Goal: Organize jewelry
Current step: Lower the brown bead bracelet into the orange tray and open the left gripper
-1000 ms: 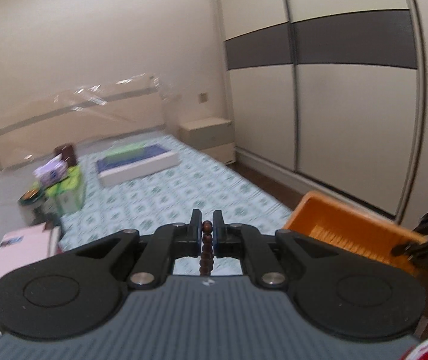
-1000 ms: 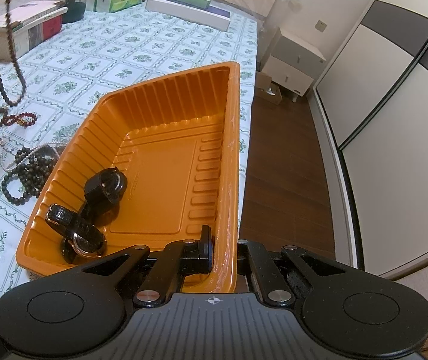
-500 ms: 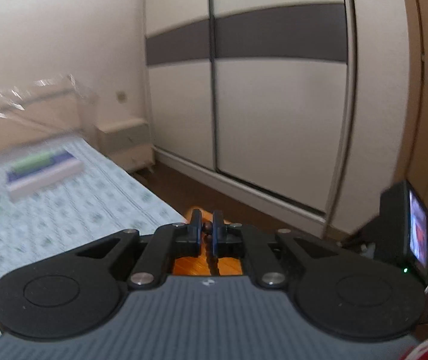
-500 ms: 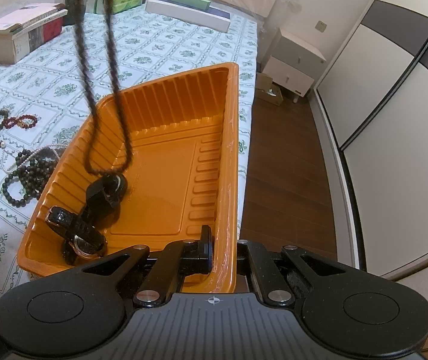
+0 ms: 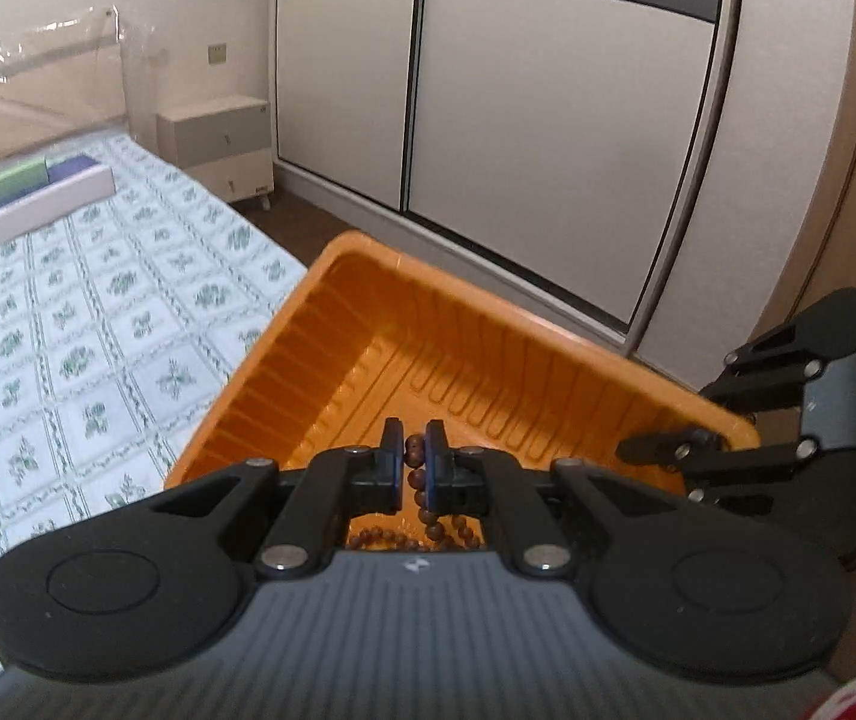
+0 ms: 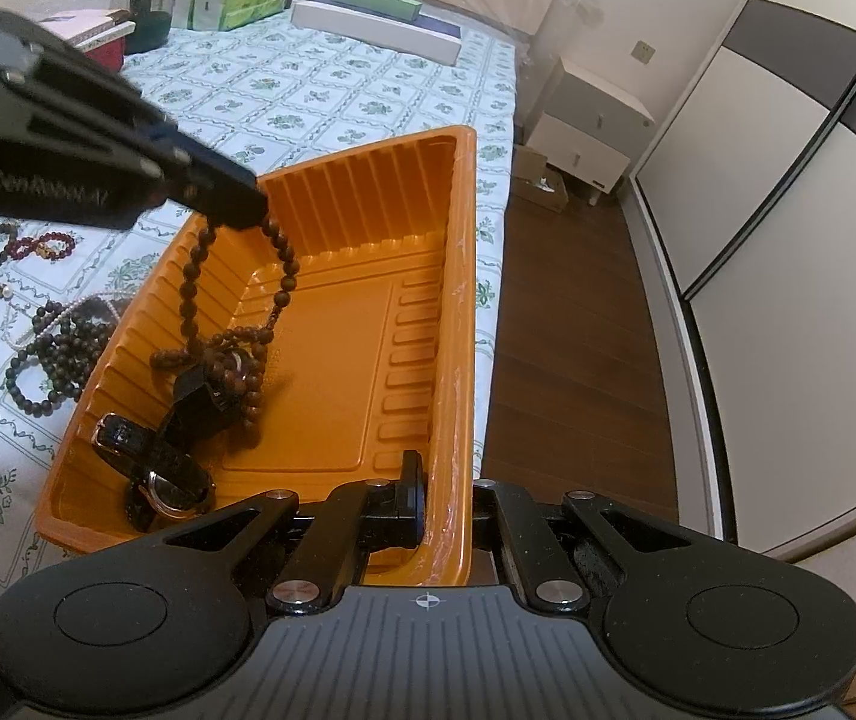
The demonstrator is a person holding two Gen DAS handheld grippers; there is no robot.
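Beads hang from my left gripper (image 5: 415, 449), which is pinched shut on a string of brown wooden beads (image 6: 191, 294). My right gripper (image 6: 437, 495) is clamped on the near rim of an orange plastic tray (image 6: 464, 276), one finger inside the wall and one outside. The tray sits at the edge of a bed with a green-patterned sheet (image 6: 332, 90), its right side next to the drop to a wooden floor (image 6: 572, 324).

The necklace falls in two strands from my left jaws into the tray. Its lower loops are piled on the tray floor, on top of a dark watch (image 6: 212, 384). A second watch (image 6: 158, 474) lies nearer the tray's front left corner. More jewelry waits on the sheet left of the tray: a heap of dark beads (image 6: 56, 354) and small bracelets (image 6: 14, 246) farther back.

Risks, as I judge them. If I let go while the strands hang near the left wall, part of the necklace could drape over the rim and slide out onto the sheet. The pile could tangle with the watch strap beneath it. The tray looks thin and flexible; pulling or tilting with my right grip could tip it toward the floor side and spill everything. Lifting my left gripper without releasing would drag the pile, and perhaps the watch, back up.
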